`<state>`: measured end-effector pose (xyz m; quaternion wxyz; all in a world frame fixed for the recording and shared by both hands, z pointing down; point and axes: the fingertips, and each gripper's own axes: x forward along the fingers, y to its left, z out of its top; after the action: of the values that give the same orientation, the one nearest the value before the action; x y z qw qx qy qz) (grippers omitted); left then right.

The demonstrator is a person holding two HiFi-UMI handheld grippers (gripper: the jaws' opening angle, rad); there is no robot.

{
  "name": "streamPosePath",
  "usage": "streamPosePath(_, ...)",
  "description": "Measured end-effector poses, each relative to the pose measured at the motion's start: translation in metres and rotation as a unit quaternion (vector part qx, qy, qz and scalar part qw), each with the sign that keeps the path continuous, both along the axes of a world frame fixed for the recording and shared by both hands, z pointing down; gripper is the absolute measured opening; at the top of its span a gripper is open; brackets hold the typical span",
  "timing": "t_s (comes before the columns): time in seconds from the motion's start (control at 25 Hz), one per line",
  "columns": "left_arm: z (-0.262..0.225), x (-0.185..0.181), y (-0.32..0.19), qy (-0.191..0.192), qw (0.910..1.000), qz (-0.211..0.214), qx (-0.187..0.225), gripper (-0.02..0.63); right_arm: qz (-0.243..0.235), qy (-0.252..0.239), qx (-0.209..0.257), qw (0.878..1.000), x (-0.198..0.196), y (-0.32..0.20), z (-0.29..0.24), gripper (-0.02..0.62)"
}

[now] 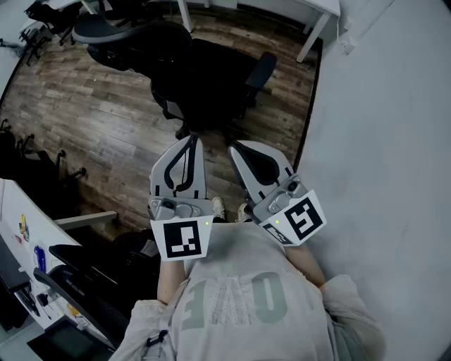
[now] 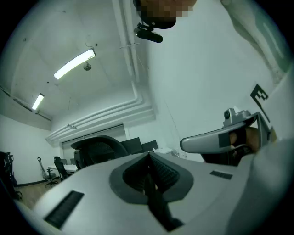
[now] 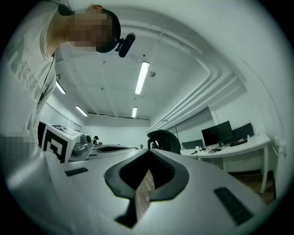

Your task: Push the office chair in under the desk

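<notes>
We found the office chair point(image 1: 204, 77) on the wooden floor point(image 1: 106, 120), out from the desk's point(image 1: 320, 7) near edge and not yet pushed in. The left tool point(image 1: 189, 144) and right tool point(image 1: 239, 149) were closed, empty and short of it. We judged the approach pending; the next move calls for contact with the chair.

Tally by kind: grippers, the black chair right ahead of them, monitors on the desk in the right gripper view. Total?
Grippers: 2, left gripper and right gripper
Black office chair: 1
Monitors: 2
Total: 5
</notes>
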<state>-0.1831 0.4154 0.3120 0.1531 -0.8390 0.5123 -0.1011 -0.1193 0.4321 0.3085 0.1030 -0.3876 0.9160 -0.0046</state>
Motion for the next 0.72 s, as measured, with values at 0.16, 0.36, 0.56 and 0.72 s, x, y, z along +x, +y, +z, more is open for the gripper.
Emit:
streamPosePath(0.16,0.003,-0.01,-0.001,-0.004,1.0,-0.005,-0.003,0.017,0.002,0.005,-0.007,1.0,-0.004,-0.003,0.005,0.02)
streamPosePath(0.36,0.007,-0.036,-0.009,0.026,0.9992,-0.03,-0.008,0.017,0.007,0.009,-0.019,1.0,-0.01,-0.01,0.011,0.02)
streamPosePath(0.56,0.014,-0.079,-0.025,0.102,0.9919,-0.072,-0.024,0.017,0.008,0.026,-0.022,0.999,-0.028,-0.027,0.018,0.02)
streamPosePath(0.72,0.017,-0.104,-0.039,0.097,0.991,-0.088,-0.028,0.018,0.002,0.041,-0.022,0.999,-0.037,-0.047,0.02,0.021)
